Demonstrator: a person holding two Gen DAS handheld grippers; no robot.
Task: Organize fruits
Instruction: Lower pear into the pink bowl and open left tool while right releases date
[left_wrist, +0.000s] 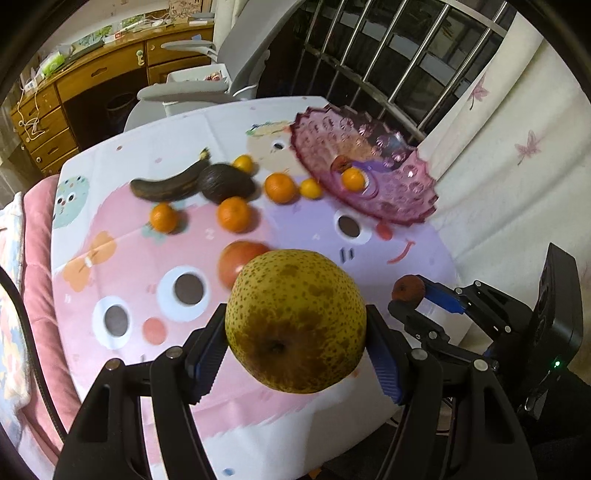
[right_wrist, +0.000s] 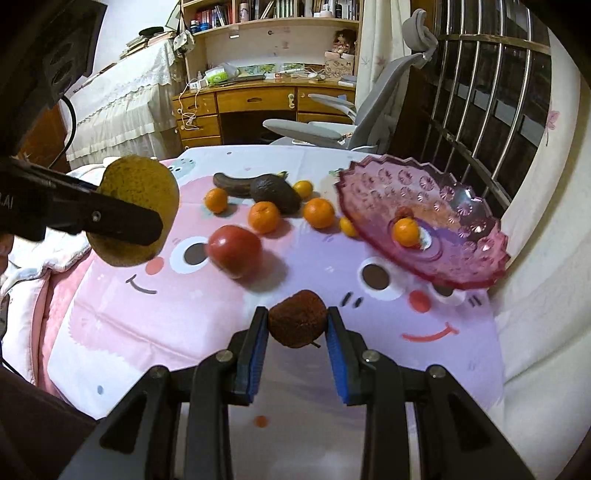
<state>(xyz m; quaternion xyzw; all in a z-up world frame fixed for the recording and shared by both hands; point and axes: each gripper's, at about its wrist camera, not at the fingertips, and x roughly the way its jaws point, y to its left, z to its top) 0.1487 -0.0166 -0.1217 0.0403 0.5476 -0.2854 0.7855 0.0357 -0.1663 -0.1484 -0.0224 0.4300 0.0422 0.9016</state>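
My left gripper (left_wrist: 295, 332) is shut on a large speckled yellow-green pear (left_wrist: 295, 321) and holds it above the table; the pear also shows in the right wrist view (right_wrist: 138, 184). My right gripper (right_wrist: 297, 325) is shut on a small brown fruit (right_wrist: 297, 319), which also shows in the left wrist view (left_wrist: 408, 288). A pink glass fruit dish (right_wrist: 443, 192) at the right holds a small orange (right_wrist: 405, 232) and a small red fruit (right_wrist: 404, 211). Several oranges, one of them (right_wrist: 263, 217), a red apple (right_wrist: 234, 251), a dark avocado (right_wrist: 275, 194) and a blackened banana (right_wrist: 232, 183) lie on the cloth.
The table wears a pink and lilac cartoon cloth (right_wrist: 184, 306). A barred window (right_wrist: 491, 85) and a curtain stand at the right behind the dish. A grey office chair (right_wrist: 369, 114) and a wooden desk (right_wrist: 251, 99) stand beyond the far edge. A pink blanket (left_wrist: 37, 236) lies left.
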